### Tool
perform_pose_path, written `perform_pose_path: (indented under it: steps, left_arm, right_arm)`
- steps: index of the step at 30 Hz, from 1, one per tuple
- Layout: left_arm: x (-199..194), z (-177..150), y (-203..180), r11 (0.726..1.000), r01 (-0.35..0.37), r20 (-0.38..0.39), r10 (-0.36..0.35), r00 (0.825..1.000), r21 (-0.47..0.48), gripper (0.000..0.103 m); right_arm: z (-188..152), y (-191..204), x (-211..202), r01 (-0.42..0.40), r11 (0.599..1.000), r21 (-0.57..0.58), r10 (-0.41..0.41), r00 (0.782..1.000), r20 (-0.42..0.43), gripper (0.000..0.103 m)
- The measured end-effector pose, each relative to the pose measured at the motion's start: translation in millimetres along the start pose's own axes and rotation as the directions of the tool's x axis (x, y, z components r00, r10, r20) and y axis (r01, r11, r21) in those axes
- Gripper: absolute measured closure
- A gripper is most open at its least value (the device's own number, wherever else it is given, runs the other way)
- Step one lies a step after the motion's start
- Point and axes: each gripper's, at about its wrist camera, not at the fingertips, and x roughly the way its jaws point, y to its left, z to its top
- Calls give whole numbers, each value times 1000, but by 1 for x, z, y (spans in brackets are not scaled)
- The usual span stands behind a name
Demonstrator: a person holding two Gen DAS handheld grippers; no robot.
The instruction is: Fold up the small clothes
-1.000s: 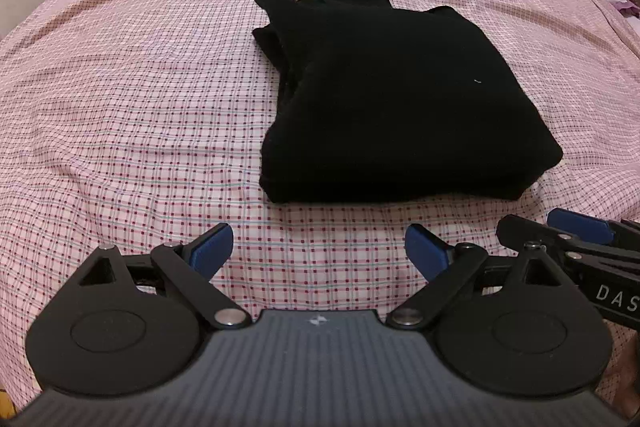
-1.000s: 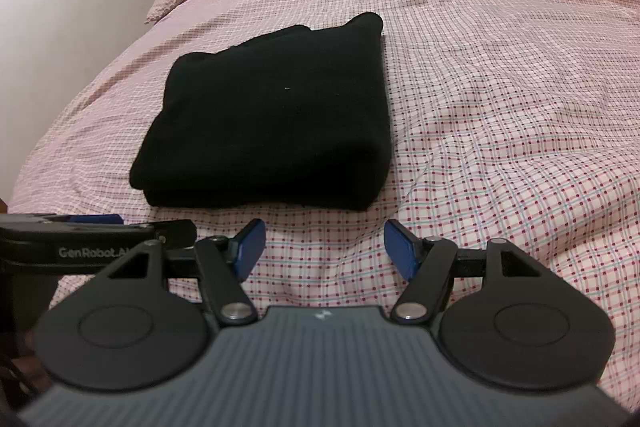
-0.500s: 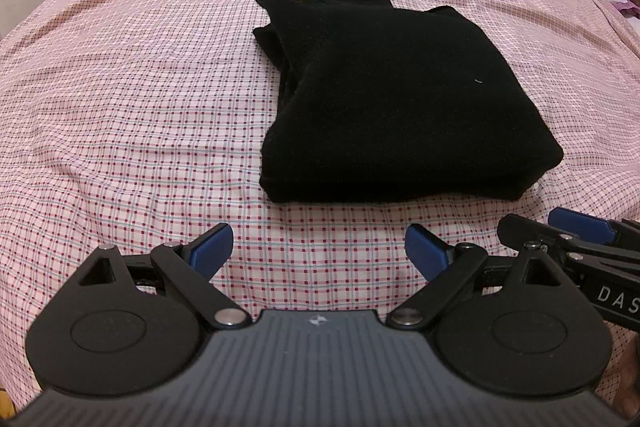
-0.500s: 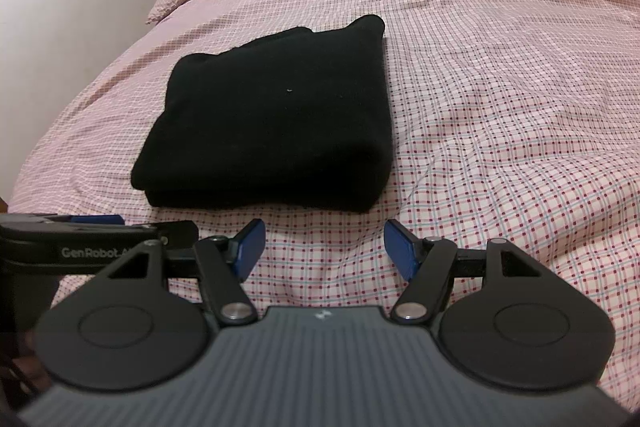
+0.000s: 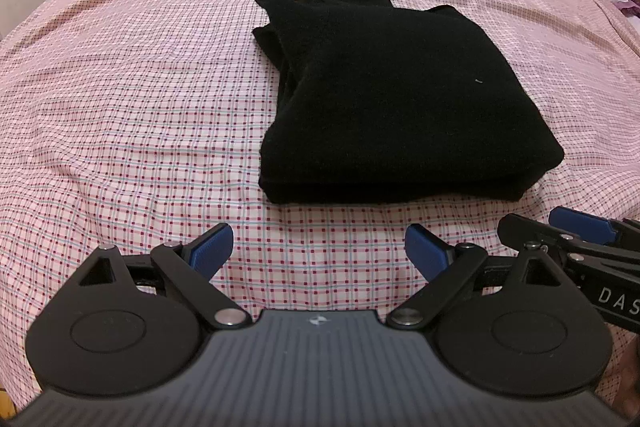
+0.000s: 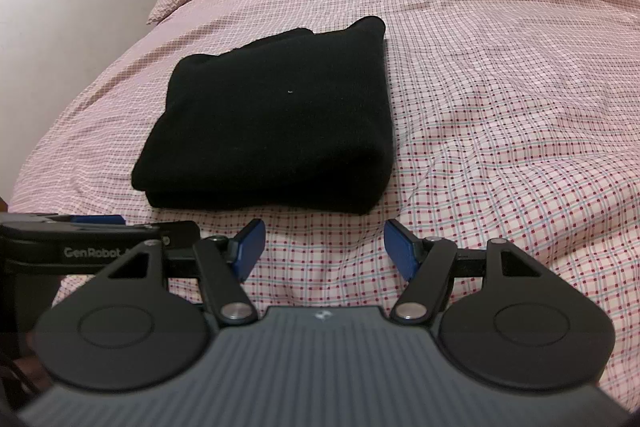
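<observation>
Black garment (image 5: 392, 99) — folded into a thick rectangular stack, lying flat on the pink checked bedspread (image 5: 120, 115); at 12 o'clock from the right gripper (image 6: 322, 247), between 12 and 1 o'clock from the left gripper (image 5: 318, 249).
Left gripper — jaws spread wide, holding nothing, clear of the garment.
Right gripper — jaws apart, holding nothing, just short of the garment's near edge.

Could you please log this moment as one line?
left gripper: open, empty | right gripper: open, empty | black garment: folded on bed, untouched
</observation>
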Motion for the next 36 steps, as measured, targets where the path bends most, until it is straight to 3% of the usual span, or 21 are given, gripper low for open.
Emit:
perform_pose_path:
  steps: [36]
  left_arm:
    - [1,0,1,1000,0,-7,0,1000,-4,8]
  right_arm:
    - [0,0,0,0,1000,0,0,1000,2,35]
